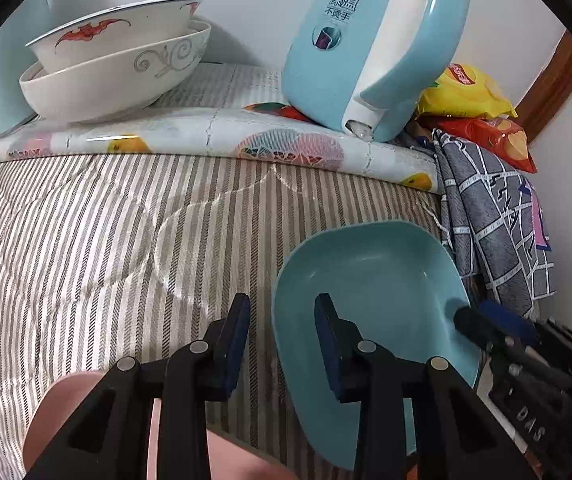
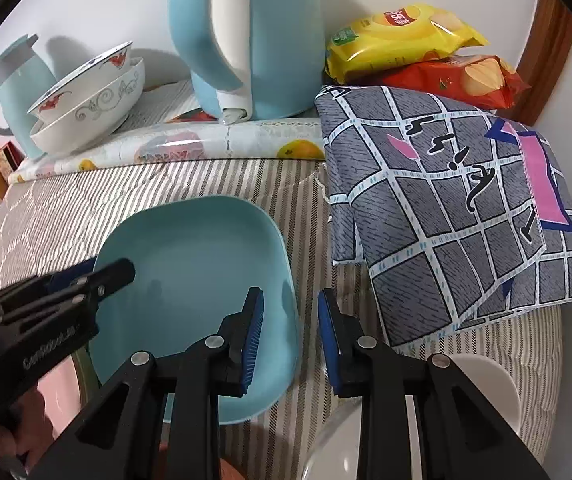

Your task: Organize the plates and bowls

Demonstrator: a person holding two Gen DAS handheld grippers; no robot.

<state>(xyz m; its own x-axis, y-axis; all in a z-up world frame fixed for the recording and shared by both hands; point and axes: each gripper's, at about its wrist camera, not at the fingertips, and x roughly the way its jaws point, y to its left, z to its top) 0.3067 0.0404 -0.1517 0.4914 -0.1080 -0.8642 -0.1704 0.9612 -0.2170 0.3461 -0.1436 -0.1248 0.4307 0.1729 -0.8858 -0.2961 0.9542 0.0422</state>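
We look along both grippers at a striped quilt point(image 1: 85, 240) with a fruit-print mat point(image 1: 213, 136) laid across its far side. At far left on the mat stands a pale blue jug point(image 2: 21, 80) with a grey lid, and just beside it two white bowls are stacked: the red-patterned bowl point(image 1: 121, 28) sits tilted inside the grey-scrolled bowl point(image 1: 113, 80). Further right on the mat stands a pale blue kettle point(image 1: 370, 48) with a white inner handle face.

In front, on the quilt, lies the square blue plate point(image 2: 197, 280), open side up. Our left gripper point(image 1: 281, 328) straddles the plate's left rim, one finger outside over the quilt and the other inside over the plate; the jaws stand apart and the pads do not press on the rim. Our right gripper point(image 2: 292, 336) straddles the plate's right rim the same way, one blue pad over the plate's inside and the other outside over the quilt, jaws parted with a gap on both sides, so it pinches nothing.

To the right of the plate a grey checked cloth point(image 2: 446, 216) lies folded on the quilt, well apart from the bowls. Behind it a yellow snack bag point(image 2: 402, 36) rests on an orange snack bag point(image 2: 466, 80). At the lower right a white bowl point(image 2: 482, 392) shows partly under our right gripper
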